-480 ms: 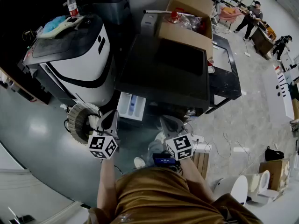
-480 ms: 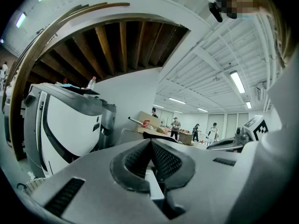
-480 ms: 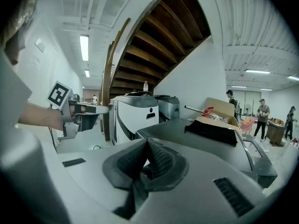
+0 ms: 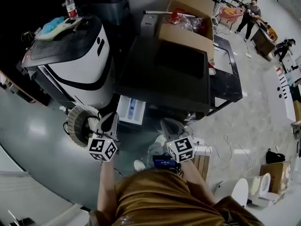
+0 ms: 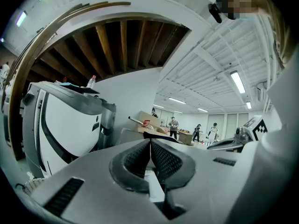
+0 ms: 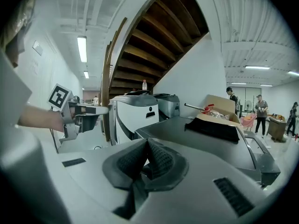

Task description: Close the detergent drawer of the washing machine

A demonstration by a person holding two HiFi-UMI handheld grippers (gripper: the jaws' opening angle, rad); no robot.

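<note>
The washing machine (image 4: 164, 74) shows its dark top in the head view's middle. Its white detergent drawer (image 4: 132, 109) sticks out of the front at the left corner, with a blue insert showing. My left gripper (image 4: 111, 119) hovers just left of and below the drawer, jaws shut and empty, not touching it. My right gripper (image 4: 169, 124) hangs in front of the machine, right of the drawer, also shut on nothing. In the left gripper view the pads (image 5: 150, 146) meet. In the right gripper view the gripper (image 6: 145, 148) is shut, and the machine's top (image 6: 187, 129) lies ahead.
A white-and-black appliance (image 4: 80, 55) stands left of the washer, a bottle (image 4: 72, 4) on top. A coiled hose (image 4: 80, 119) lies at its foot. An open cardboard box (image 4: 188, 18) rests behind the washer. Cables (image 4: 230, 145) trail on the floor. People (image 4: 247, 15) stand far right.
Both grippers and the drawer stay where they were. Only a person in the far background has shifted a little.
</note>
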